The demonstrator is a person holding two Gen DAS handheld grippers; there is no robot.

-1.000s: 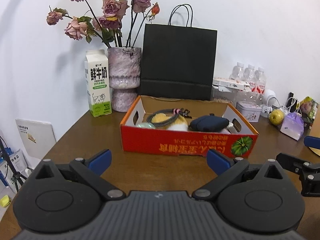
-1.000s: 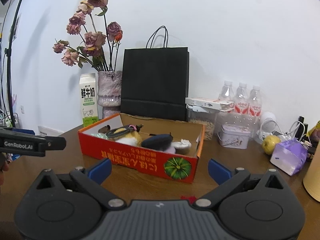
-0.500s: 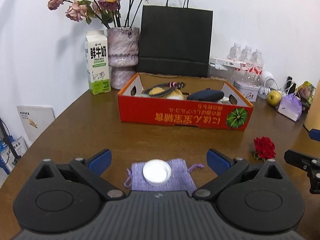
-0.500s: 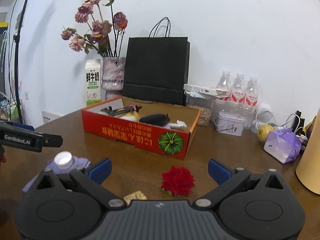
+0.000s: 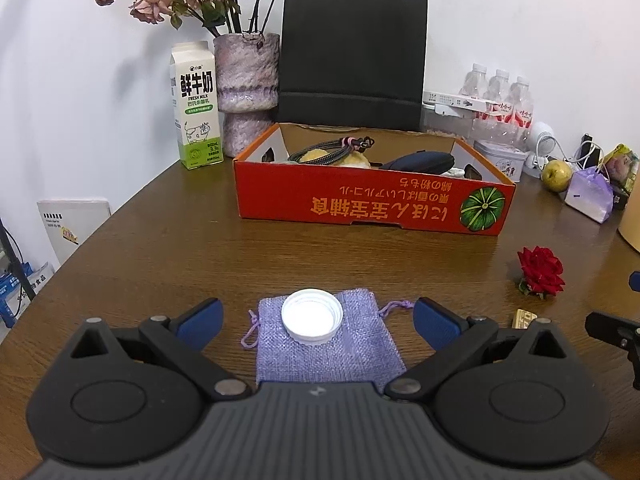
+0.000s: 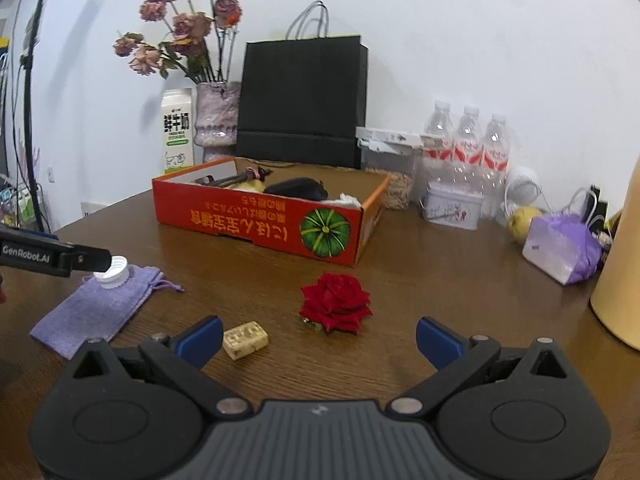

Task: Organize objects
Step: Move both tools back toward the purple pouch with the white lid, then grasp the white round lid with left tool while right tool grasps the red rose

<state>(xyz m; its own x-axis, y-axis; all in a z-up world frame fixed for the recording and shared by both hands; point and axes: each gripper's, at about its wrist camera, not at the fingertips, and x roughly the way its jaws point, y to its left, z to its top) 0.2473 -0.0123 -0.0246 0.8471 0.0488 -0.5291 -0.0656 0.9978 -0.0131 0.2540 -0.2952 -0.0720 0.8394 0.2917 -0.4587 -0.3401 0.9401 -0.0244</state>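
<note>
A white bottle cap (image 5: 312, 316) lies on a purple cloth pouch (image 5: 326, 354) on the brown table, between the open jaws of my left gripper (image 5: 318, 320). A red rose head (image 6: 335, 302) and a small cream block (image 6: 245, 339) lie in front of my right gripper (image 6: 319, 338), which is open and empty. The cap (image 6: 113, 272) and pouch (image 6: 98, 310) also show at the left of the right wrist view. An orange cardboard box (image 5: 372, 206) behind them holds a cord, a dark pouch and other items.
A milk carton (image 5: 196, 106), a vase of dried roses (image 5: 248, 88) and a black paper bag (image 5: 352, 60) stand behind the box. Water bottles (image 6: 468, 144), a tin (image 6: 454, 206), a pear (image 6: 524, 222) and a purple bag (image 6: 562, 248) crowd the right side.
Both grippers have pulled back from the box and tilted down. The pouch, cap, rose and block have come into view in front of them.
</note>
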